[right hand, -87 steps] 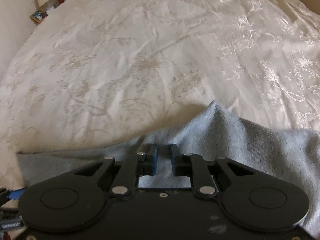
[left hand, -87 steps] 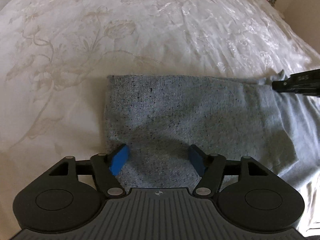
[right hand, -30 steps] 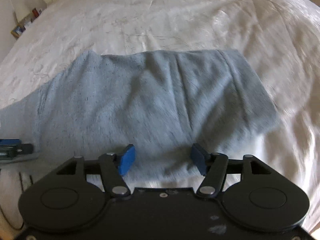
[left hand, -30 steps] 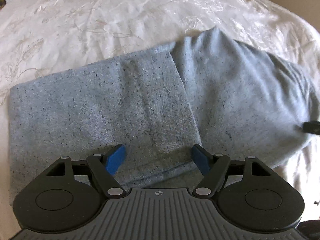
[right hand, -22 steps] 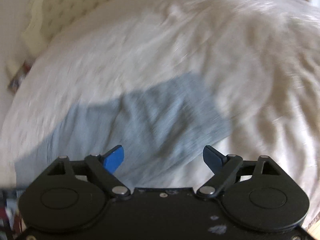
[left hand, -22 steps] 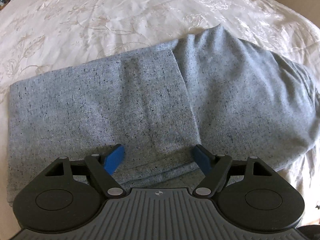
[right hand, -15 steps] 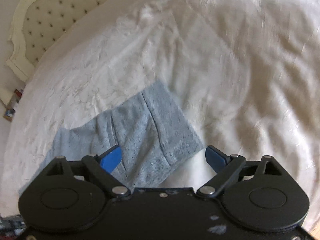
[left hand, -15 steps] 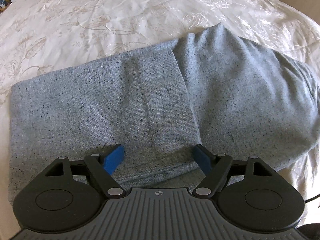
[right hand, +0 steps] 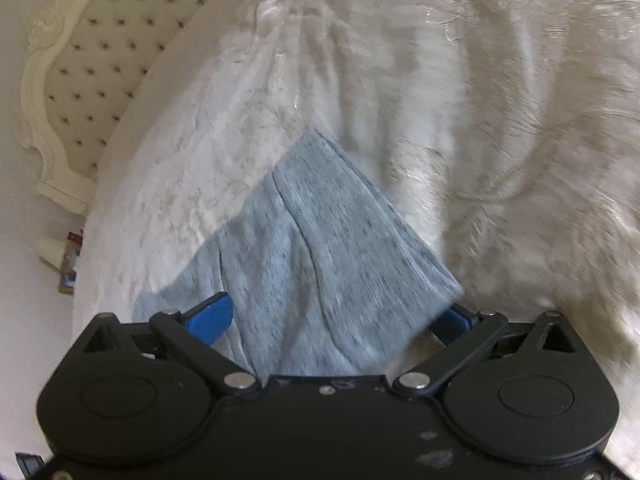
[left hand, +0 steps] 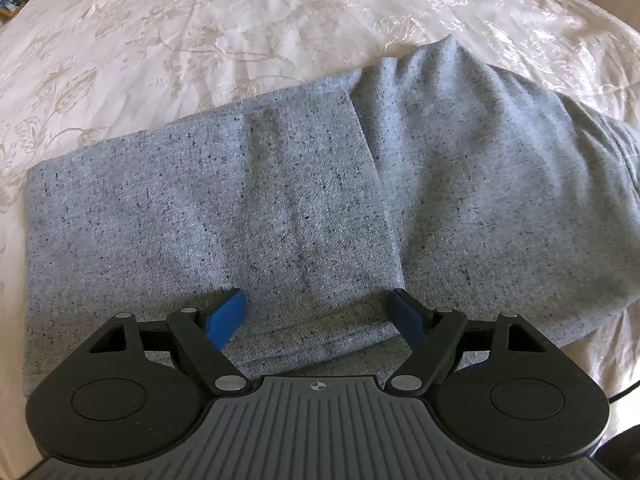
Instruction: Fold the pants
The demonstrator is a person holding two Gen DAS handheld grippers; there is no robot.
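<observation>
Grey speckled pants [left hand: 304, 184] lie folded on the white bedspread [left hand: 240, 20]; a doubled-over layer ends in a straight edge near the middle. My left gripper [left hand: 318, 314] hovers just above the near edge, open, its blue pads apart over the cloth and pressing nothing. In the right wrist view one folded end of the pants [right hand: 332, 240] points away like a corner. My right gripper [right hand: 332, 320] is over that end with its jaws opening wide. The cloth lies between the fingers but the pads do not press it.
A tufted cream headboard [right hand: 80, 80] stands at the left in the right wrist view, with small bedside items [right hand: 68, 256] below it. A picture frame [left hand: 10, 2] sits beyond the bed's far left edge. Wrinkled bedspread [right hand: 520, 140] surrounds the pants.
My right gripper released the pants, spread wide, rolled and swung round to one folded end. The pants now lie doubled over. My left gripper has stayed over the near edge.
</observation>
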